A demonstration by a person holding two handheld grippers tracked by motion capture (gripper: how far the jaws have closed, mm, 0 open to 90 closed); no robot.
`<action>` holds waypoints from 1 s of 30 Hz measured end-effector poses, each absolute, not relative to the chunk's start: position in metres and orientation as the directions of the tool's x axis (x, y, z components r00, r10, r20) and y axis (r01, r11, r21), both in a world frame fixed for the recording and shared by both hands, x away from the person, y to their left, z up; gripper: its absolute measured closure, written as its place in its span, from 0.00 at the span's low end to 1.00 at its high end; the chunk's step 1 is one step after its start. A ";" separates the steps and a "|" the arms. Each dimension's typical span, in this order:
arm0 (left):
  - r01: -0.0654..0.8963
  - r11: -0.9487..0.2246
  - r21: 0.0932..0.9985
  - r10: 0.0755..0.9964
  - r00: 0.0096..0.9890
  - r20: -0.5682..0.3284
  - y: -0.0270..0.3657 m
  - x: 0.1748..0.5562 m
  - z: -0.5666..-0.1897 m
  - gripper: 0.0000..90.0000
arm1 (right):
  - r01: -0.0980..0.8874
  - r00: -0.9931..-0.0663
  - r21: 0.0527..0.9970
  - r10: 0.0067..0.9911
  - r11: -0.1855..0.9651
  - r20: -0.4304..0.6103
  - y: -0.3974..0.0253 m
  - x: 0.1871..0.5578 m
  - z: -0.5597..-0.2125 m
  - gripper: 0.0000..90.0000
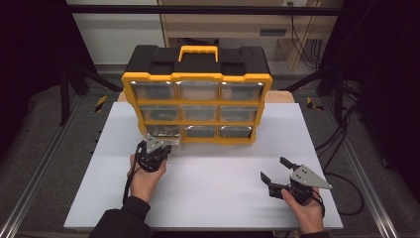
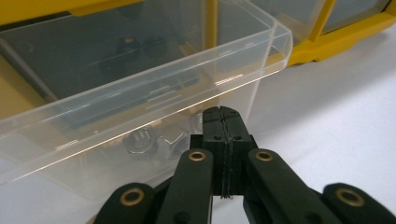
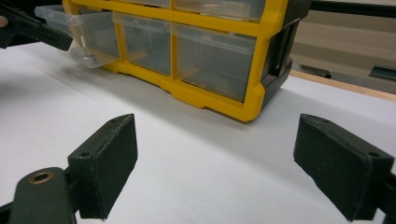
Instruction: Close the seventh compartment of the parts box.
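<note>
A drawer cabinet [image 1: 197, 101] is set at the table's [image 1: 208, 198] far edge, centrally. Its bottom-left drawer [image 1: 159, 132] is drawn out. The left hand-held gripper [image 1: 157, 147] is placed directly before that drawer; the right hand-held gripper [image 1: 275, 169] is positioned near the table's near right corner.

No text, label, brand, number or sign can be read anywhere. The yellow and black drawer cabinet [image 1: 196, 94] bears no legible marking on its frame or handle, and its clear drawers [image 2: 140, 93] carry no labels. The white surface [image 1: 213, 193] is unmarked.
</note>
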State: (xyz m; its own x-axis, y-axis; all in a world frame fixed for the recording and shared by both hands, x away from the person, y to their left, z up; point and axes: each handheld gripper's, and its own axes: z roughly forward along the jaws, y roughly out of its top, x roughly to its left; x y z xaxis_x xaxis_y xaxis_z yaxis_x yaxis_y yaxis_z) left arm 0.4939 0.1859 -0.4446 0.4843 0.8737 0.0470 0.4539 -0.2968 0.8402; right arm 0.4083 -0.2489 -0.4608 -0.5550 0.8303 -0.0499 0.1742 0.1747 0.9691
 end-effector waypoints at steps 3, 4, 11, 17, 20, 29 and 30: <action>0.456 -0.299 0.838 0.873 0.485 0.048 0.186 0.496 -0.444 0.99 | 0.169 -0.546 0.971 0.836 0.170 -0.051 -0.248 0.409 -0.461 0.15; 0.457 -0.299 0.838 0.874 0.484 0.048 0.186 0.496 -0.444 0.99 | 0.168 -0.545 0.971 0.837 0.168 -0.051 -0.248 0.409 -0.461 0.15; 0.461 -0.295 0.837 0.876 0.480 0.045 0.186 0.499 -0.444 0.99 | 0.156 -0.538 0.977 0.842 0.146 -0.040 -0.249 0.408 -0.460 0.13; 0.467 -0.283 0.838 0.880 0.474 0.033 0.186 0.502 -0.444 0.99 | 0.163 -0.533 0.976 0.845 0.148 -0.039 -0.249 0.409 -0.461 0.10; 0.473 -0.278 0.836 0.883 0.469 0.028 0.186 0.503 -0.445 0.99 | 0.156 -0.529 0.976 0.847 0.150 -0.046 -0.249 0.409 -0.461 0.10; 0.483 -0.269 0.833 0.889 0.458 0.021 0.184 0.514 -0.445 0.99 | 0.140 -0.518 0.979 0.853 0.151 -0.058 -0.251 0.408 -0.461 0.08; 0.483 -0.258 0.837 0.891 0.453 0.013 0.183 0.515 -0.445 0.99 | 0.140 -0.519 0.979 0.853 0.150 -0.057 -0.251 0.408 -0.461 0.08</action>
State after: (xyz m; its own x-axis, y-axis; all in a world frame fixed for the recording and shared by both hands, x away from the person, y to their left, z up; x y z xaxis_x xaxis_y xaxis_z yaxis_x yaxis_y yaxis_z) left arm 0.5154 0.1831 -0.4453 0.4530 0.8914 0.0132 0.4829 -0.2578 0.8369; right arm 0.4085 -0.2508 -0.4609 -0.5192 0.8527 -0.0568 0.1401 0.1505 0.9786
